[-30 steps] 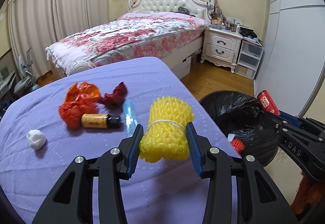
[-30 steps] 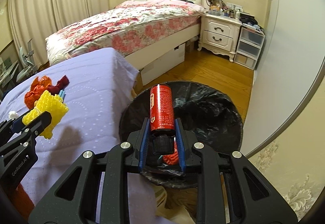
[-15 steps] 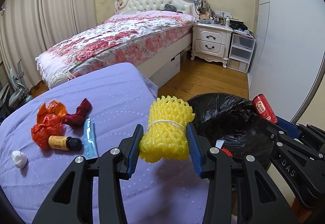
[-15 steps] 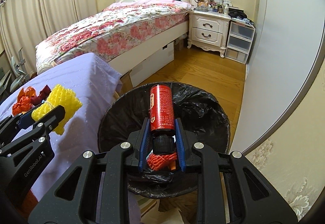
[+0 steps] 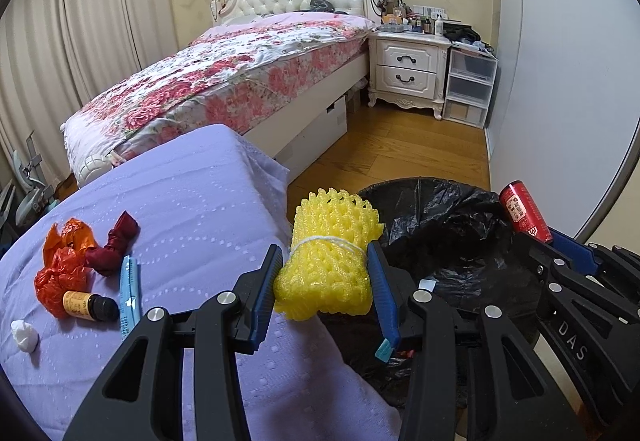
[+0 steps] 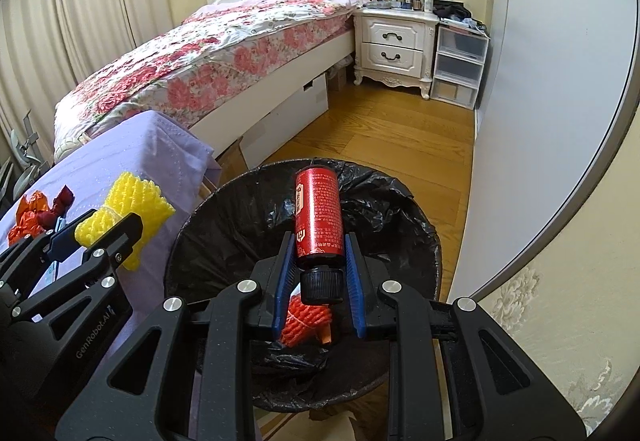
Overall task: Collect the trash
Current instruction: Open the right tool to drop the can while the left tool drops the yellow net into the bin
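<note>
The left gripper (image 5: 326, 283) (marked "GenRobot.AI") clamps a yellow foam-net bundle tied with white string (image 5: 329, 259) at the lavender table's edge (image 5: 224, 193). The right gripper (image 6: 318, 267), lettered "DAS", grips a red printed bottle with a black cap (image 6: 319, 217) above the black-lined trash bin (image 6: 420, 225).

Floral bed (image 5: 224, 81) beside white nightstand (image 5: 408, 69) with 2 drawers

Purple-covered table (image 5: 192, 201) carries orange wrappers (image 5: 60, 265), bottle (image 5: 90, 306), blue packet (image 5: 130, 295), white wad (image 5: 25, 335).

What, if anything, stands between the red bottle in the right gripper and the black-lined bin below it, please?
Nothing visible does. The right gripper holds the red bottle directly over the open bin; only orange netting lies inside.
</note>
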Action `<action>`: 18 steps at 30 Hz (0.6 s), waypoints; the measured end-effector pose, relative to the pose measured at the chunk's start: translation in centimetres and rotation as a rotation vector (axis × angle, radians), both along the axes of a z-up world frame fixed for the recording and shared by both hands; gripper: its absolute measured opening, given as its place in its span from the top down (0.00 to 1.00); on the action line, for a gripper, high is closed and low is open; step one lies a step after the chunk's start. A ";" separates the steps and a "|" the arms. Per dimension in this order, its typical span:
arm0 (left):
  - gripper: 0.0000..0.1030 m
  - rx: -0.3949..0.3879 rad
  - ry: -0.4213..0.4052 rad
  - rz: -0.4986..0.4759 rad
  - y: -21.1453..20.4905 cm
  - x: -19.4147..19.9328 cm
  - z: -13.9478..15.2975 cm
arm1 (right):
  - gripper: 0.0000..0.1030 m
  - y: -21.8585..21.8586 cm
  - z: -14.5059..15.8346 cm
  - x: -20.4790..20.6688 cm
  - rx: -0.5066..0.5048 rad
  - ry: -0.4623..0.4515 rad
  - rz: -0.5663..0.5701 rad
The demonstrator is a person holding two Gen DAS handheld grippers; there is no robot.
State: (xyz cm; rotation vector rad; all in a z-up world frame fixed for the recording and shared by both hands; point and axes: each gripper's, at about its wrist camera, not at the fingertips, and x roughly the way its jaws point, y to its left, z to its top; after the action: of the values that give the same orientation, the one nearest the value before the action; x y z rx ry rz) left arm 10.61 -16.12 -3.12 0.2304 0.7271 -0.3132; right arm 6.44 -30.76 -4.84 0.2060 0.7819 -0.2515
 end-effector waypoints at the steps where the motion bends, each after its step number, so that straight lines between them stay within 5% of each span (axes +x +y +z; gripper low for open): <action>1: 0.58 0.004 0.000 -0.001 -0.2 0.0 -0.1 | 0.77 -0.1 -0.1 0.1 0.000 0.002 -0.003; 12: 0.57 0.025 0.002 -0.018 -1.5 0.3 -0.3 | 0.77 -0.9 -0.5 0.6 -0.005 0.009 -0.028; 18: 0.36 0.019 0.015 -0.014 -1.2 0.4 -0.4 | 0.71 -1.0 -0.4 0.3 -0.016 0.000 -0.048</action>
State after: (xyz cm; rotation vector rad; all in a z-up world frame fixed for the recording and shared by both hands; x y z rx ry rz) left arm 11.04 -17.32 -3.53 0.2519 0.7444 -0.3218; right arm 6.74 -31.79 -5.24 0.2096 0.7749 -0.3031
